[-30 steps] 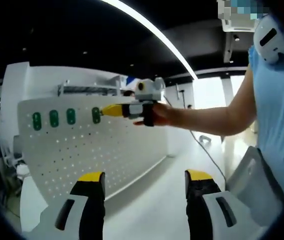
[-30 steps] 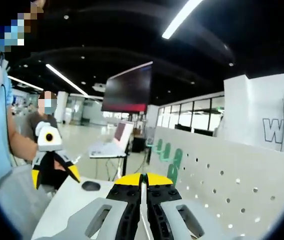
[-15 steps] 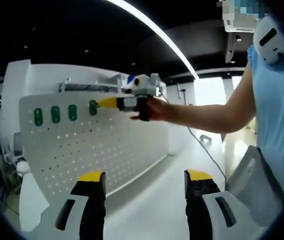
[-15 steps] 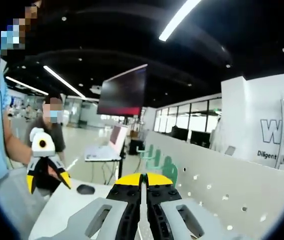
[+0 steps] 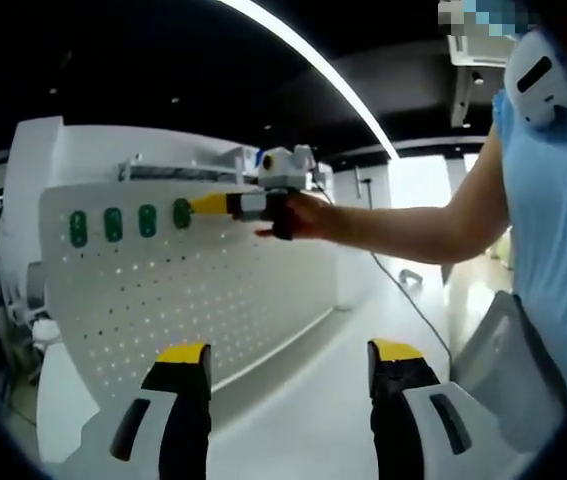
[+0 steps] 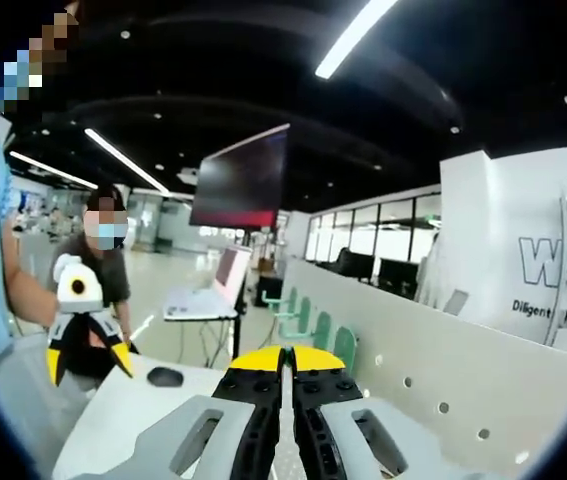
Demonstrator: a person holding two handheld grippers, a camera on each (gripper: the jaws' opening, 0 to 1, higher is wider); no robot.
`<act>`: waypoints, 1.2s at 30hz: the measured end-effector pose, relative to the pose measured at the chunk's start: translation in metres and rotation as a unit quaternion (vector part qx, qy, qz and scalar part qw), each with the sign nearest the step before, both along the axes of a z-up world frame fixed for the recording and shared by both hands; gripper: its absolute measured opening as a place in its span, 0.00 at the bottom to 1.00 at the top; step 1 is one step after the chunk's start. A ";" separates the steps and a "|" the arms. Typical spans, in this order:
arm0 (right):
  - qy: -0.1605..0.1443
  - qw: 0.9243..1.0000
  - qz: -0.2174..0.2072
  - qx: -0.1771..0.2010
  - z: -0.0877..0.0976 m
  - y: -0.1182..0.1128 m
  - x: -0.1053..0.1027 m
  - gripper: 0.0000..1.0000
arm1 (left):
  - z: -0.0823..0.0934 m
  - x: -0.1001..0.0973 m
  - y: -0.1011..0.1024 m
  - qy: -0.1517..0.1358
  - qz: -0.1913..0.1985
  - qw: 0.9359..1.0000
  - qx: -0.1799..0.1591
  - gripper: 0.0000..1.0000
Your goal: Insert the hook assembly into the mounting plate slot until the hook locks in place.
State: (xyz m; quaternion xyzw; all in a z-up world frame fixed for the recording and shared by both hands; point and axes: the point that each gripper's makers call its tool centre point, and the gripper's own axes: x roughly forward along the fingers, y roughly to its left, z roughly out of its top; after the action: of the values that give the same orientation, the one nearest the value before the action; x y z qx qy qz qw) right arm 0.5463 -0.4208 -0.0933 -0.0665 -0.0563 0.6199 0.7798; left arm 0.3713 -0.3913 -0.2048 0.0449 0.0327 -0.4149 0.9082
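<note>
Four green hooks (image 5: 126,222) sit in a row near the top of the white pegboard (image 5: 173,300); the right gripper (image 5: 213,203), jaws together, reaches the rightmost one, whatever it pinches hidden. The left gripper (image 5: 288,350) hangs below, jaws apart and empty

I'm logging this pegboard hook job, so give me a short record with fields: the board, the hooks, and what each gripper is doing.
board: white pegboard, upright on a white table
hooks: four green hooks in a row along the board's top
right gripper: jaws shut, tips at the rightmost green hook
left gripper: jaws open, empty, low above the table
background: laptop, mouse
</note>
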 end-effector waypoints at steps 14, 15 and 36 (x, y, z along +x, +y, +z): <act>0.000 1.000 -0.006 -0.004 -0.002 0.000 0.005 0.00 | -0.002 0.002 0.001 0.003 -0.002 1.000 -0.002 0.65; 0.000 1.000 -0.006 -0.004 -0.002 0.000 0.006 0.00 | -0.003 0.002 0.001 0.003 -0.003 1.000 -0.002 0.65; -0.001 1.000 -0.023 -0.009 -0.007 -0.001 0.009 0.07 | -0.002 0.003 0.003 0.001 0.000 1.000 -0.003 0.65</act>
State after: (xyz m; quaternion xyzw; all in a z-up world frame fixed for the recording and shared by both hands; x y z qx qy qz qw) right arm 0.5549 -0.4221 -0.0999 -0.0758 -0.0499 0.6024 0.7930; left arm 0.3739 -0.3885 -0.2070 0.0416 0.0323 -0.4150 0.9083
